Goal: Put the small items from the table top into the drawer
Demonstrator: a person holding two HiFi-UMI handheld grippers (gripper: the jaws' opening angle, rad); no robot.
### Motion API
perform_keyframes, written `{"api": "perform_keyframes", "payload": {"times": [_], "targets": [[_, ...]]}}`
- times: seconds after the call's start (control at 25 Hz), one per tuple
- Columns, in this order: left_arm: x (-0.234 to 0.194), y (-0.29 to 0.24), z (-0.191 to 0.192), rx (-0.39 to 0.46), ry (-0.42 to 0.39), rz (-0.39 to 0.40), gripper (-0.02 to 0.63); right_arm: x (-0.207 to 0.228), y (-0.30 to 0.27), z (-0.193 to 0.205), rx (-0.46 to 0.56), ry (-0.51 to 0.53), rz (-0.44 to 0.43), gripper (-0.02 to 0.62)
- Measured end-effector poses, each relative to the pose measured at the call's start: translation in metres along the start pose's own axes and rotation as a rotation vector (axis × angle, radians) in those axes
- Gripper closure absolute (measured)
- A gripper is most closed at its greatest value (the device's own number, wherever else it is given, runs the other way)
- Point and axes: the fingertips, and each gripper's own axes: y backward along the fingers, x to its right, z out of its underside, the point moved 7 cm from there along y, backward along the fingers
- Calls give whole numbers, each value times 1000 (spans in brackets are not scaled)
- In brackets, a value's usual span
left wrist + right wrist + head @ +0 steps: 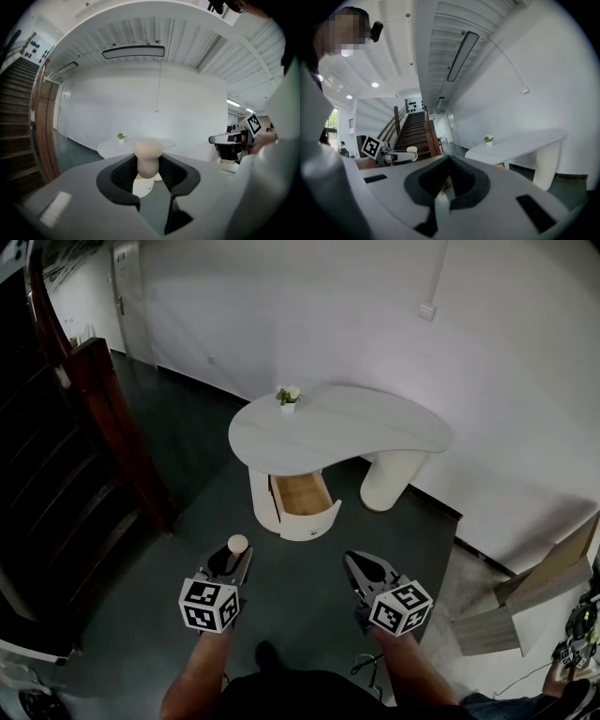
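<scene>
With your left gripper [234, 557] clamped on the beige mushroom-shaped knob [237, 544] at lower centre and your right gripper [352, 561] pinched together on nothing, approach the open pale wooden drawer [302, 493] under the white kidney-shaped tabletop [375, 427], mid-frame, keeping the knob upright

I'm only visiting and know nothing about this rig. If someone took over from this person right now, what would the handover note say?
Left tongs: shut on a beige mushroom-shaped piece, held upright in the air.
Right tongs: tips together; I cannot tell whether anything small sits inside.
The white table stands ahead across the floor, with its drawer open. The only thing I can see on top is a small flower pot.
Done: the drawer is open and one piece is in hand.
Left: walk up, drop the piece in the drawer, then probably the pot too, if it counts.
</scene>
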Motion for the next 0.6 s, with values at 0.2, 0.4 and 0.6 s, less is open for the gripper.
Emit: {"api": "perform_keyframes", "payload": {"times": [0.2, 0.4, 0.6], "targets": [[-44, -1, -1, 2, 18, 3, 465, -9, -39, -5, -10, 7, 18, 584], [-77, -1, -1, -3, 20, 20, 465, -17, -62, -8, -7, 1, 52, 583], [-84, -7, 3, -2, 17, 55, 463, -24, -77, -3, -16, 0, 63, 584]]}}
